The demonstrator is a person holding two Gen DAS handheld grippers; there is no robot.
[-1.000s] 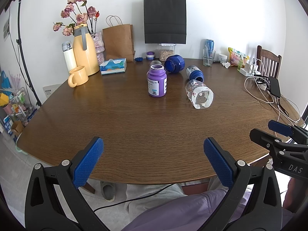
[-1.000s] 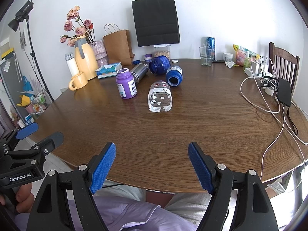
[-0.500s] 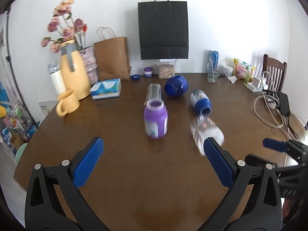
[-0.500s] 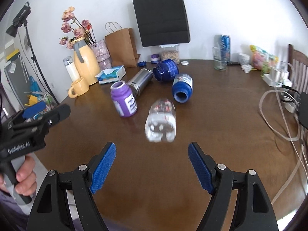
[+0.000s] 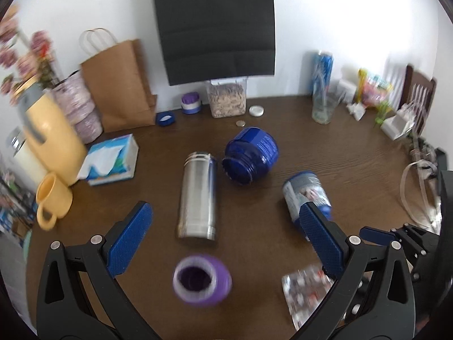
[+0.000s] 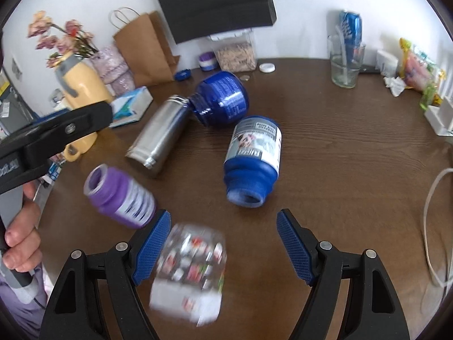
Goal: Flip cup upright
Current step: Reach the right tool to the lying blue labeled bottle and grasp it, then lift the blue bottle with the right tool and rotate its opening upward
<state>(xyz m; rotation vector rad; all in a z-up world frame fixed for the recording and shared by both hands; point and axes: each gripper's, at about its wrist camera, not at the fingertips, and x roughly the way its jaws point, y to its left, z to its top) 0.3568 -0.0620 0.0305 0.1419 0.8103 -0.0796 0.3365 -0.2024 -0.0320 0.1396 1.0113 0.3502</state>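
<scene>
Several containers lie on their sides on the brown table [image 5: 354, 153]: a steel flask [image 5: 198, 195] [image 6: 158, 138], a dark blue jar [image 5: 250, 154] [image 6: 220, 99], a blue labelled bottle [image 5: 307, 195] [image 6: 253, 161] and a clear patterned cup [image 5: 305, 291] [image 6: 189, 272]. A purple jar [image 5: 201, 280] [image 6: 121, 195] stands upright. My left gripper [image 5: 225, 212] is open above the purple jar, just short of the flask's base. My right gripper [image 6: 223, 218] is open; the clear cup lies below it by its left finger, and the blue bottle's mouth faces it.
A yellow jug [image 5: 48, 138], yellow mug [image 5: 52, 198] and tissue box [image 5: 111, 160] stand at the left. Paper bags [image 5: 121, 85], a cereal tub [image 5: 226, 102], a glass [image 6: 345, 65] and a can line the back. White cables [image 6: 433, 221] lie at the right.
Both grippers have moved forward over the table towards the containers, which now look much closer. The purple jar and clear cup now sit beneath the fingers. Both stay open.
</scene>
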